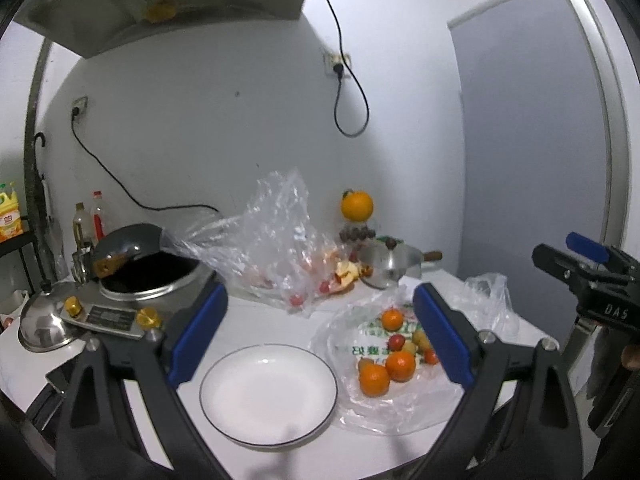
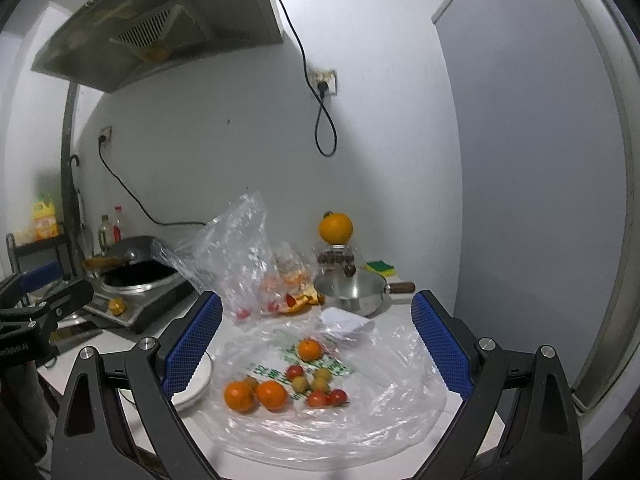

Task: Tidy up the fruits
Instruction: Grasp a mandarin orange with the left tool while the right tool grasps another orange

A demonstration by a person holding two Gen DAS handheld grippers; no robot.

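Note:
An empty white plate with a dark rim sits on the white counter; its edge shows in the right wrist view. To its right a flattened clear plastic bag carries small oranges, cherry tomatoes and small yellow-green fruits. My left gripper is open and empty above the plate's far side. My right gripper is open and empty above the bag; it shows at the right edge of the left wrist view.
A crumpled clear bag with peels and tomatoes lies behind. A steel saucepan, a big orange on a jar, a green sponge, an open cooker and a steel lid stand around. The counter ends near me.

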